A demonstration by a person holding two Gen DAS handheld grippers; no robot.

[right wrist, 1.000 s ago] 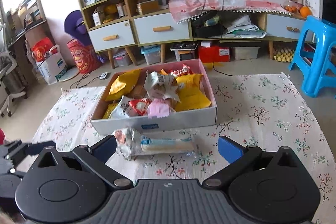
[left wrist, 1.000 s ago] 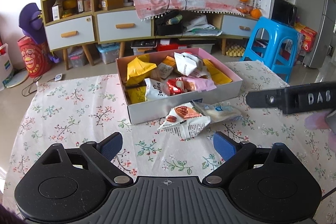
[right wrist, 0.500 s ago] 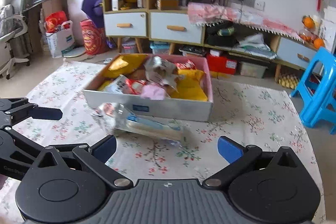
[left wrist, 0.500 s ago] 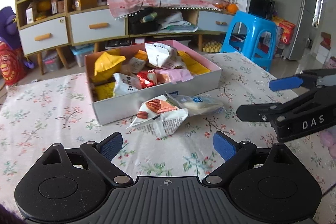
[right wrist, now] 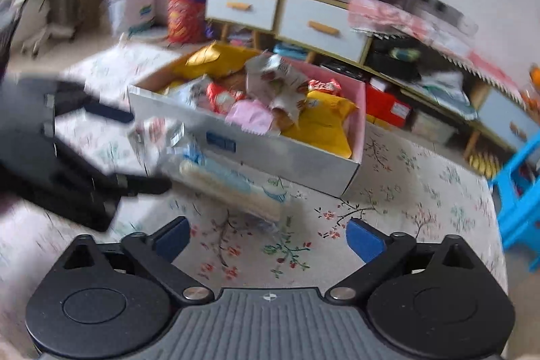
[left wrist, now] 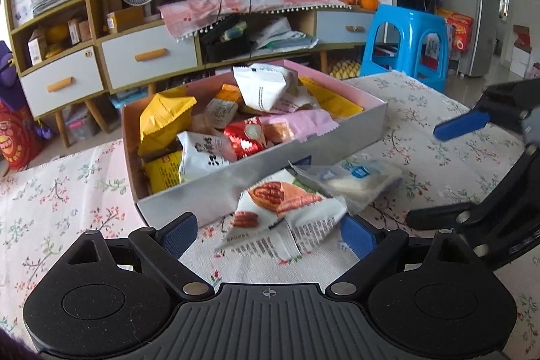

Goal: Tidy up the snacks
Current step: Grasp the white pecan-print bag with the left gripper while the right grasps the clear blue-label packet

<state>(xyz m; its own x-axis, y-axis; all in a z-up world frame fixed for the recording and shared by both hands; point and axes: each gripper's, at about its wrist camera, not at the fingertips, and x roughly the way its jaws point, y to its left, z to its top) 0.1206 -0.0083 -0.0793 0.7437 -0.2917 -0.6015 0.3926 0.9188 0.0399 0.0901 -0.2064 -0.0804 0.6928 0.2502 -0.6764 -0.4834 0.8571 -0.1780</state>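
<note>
A white packet with pictured nuts [left wrist: 283, 218] lies on the flowered cloth against the front of the snack box [left wrist: 202, 194]. My left gripper [left wrist: 268, 237] straddles it, jaws closing; the pads are still apart from the packet. A clear packet holding a pale bar [left wrist: 357, 181] lies beside it on the right. My right gripper [left wrist: 422, 176] hovers at that packet's right end. In the blurred right wrist view the right gripper [right wrist: 266, 238] is wide with its jaws closing, and the clear packet [right wrist: 229, 184] lies just ahead of its pads. The left gripper [right wrist: 150, 150] is at the left there.
The box [right wrist: 287, 157], pink inside, is heaped with several yellow, red, pink and white snack bags. A blue plastic stool [left wrist: 408, 46] stands past the table's far right corner. Cabinets with drawers [left wrist: 148, 56] line the back wall.
Both grippers have sunk toward the two loose packets. The left one now has the nut packet between its fingers. The right wrist view has rolled and tilted.
</note>
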